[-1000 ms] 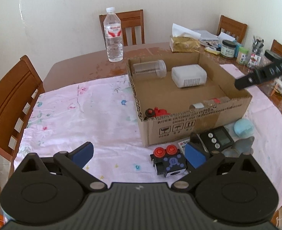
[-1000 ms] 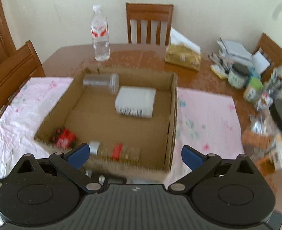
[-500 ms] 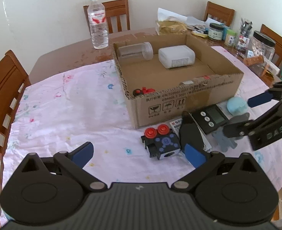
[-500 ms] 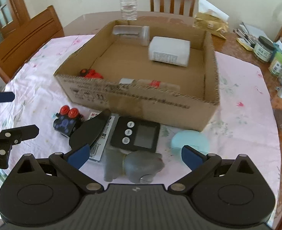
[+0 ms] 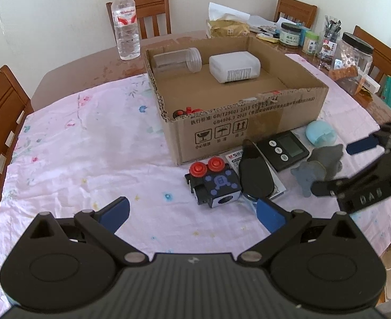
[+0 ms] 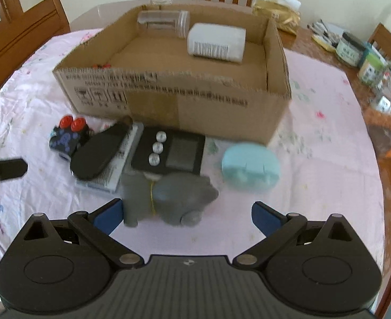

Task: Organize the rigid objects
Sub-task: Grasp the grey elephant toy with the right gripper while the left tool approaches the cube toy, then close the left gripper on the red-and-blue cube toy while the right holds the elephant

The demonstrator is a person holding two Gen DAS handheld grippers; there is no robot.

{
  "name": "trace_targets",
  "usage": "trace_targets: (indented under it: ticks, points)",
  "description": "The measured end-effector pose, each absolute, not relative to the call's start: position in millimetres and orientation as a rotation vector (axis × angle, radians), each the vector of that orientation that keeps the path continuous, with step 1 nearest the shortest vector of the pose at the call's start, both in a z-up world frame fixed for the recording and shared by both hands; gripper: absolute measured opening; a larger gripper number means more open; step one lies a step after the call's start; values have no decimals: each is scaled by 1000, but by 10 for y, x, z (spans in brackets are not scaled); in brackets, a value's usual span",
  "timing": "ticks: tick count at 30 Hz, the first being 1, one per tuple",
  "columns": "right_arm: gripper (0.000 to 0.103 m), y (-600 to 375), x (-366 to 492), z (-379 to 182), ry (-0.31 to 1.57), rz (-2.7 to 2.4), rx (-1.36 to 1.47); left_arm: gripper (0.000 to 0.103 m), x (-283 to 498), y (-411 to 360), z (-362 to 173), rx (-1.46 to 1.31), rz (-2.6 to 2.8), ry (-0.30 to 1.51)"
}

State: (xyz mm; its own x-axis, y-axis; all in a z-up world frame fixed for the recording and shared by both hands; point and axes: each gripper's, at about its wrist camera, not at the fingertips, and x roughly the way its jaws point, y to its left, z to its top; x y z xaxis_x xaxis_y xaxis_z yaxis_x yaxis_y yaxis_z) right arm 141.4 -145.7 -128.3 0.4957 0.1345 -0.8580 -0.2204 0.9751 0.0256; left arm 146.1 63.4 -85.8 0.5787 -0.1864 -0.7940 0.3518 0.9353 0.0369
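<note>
My right gripper (image 6: 187, 214) is spread wide with nothing in it, and the grey elephant toy (image 6: 174, 199) lies just ahead between its fingers, nearer the left one; my left gripper (image 5: 192, 212) is also wide open and empty above the pink cloth (image 5: 89, 146), with the black toy with red knobs (image 5: 214, 183) close ahead toward its right finger. Past the elephant I've got the black timer (image 6: 172, 154), a flat black oval piece (image 6: 99, 154) left of it and the pale blue case (image 6: 249, 171) to the right. Farthest ahead, the cardboard box (image 6: 184, 101) holds a clear jar (image 6: 163, 22) on its side and a white box (image 6: 216, 42).
</note>
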Motion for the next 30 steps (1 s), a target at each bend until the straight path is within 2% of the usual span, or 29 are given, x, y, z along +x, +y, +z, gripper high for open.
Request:
trace_targets:
  ticks: [7,21,30]
  points:
    - [103,-1419,1318,-1505,1064,230,-122,101,1523,598,-946,184,-312,925]
    - [103,-1446,1248,-1510,1024,243,-121,101,1884,448,-1206,156,-246,937]
    - [103,-1444,1262,-1500,1025,244,-123,102,1950,630,-1275,150,-221,968]
